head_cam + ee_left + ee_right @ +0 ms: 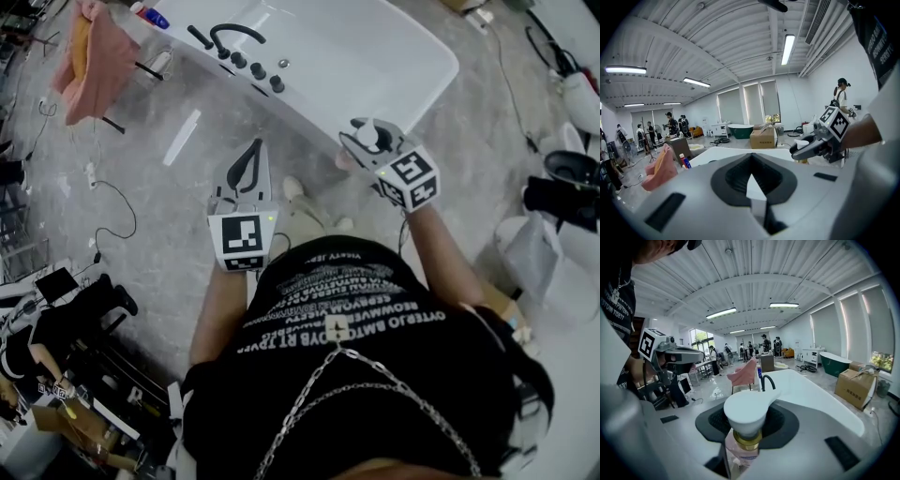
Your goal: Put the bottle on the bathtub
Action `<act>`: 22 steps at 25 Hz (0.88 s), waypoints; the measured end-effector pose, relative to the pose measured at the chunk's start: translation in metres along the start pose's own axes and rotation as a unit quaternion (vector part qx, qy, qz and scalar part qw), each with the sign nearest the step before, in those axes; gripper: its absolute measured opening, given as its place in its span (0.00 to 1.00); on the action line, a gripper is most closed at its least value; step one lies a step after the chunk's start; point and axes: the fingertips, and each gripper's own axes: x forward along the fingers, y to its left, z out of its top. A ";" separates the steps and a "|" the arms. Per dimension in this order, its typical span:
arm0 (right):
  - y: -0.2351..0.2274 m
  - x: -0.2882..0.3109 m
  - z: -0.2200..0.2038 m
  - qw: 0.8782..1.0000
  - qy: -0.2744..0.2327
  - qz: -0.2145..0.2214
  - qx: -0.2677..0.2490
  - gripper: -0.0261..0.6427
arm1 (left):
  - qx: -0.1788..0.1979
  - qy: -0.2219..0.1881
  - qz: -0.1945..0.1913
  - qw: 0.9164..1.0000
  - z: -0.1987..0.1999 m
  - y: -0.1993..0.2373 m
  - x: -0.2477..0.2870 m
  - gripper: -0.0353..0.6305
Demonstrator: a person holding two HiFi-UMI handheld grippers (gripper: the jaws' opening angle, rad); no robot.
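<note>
The white bathtub (375,56) fills the upper middle of the head view, with a black faucet (234,36) on its near rim and a pink towel (94,61) draped at upper left. At centre right, near the tub's lower edge, the right gripper (368,138) is clamped on the pump bottle (745,416) (white head, gold collar). The left gripper (248,171), lower centre, has its jaws together on nothing.

Shirt print (347,305) cannot be read

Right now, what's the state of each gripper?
Left gripper: closed, holding nothing.
Right gripper: closed on the bottle.
</note>
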 end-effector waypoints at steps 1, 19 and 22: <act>-0.002 0.005 -0.005 1.000 0.004 -0.002 0.001 0.22 | 0.002 0.003 -0.004 1.000 -0.003 -0.001 0.003 0.05; -0.044 0.082 -0.065 0.997 0.049 -0.037 0.039 0.23 | -0.025 0.033 -0.028 0.999 -0.042 0.019 0.044 0.05; -0.051 0.088 -0.081 0.997 0.055 -0.043 0.036 0.23 | -0.045 0.028 -0.028 0.998 -0.051 0.017 0.043 0.05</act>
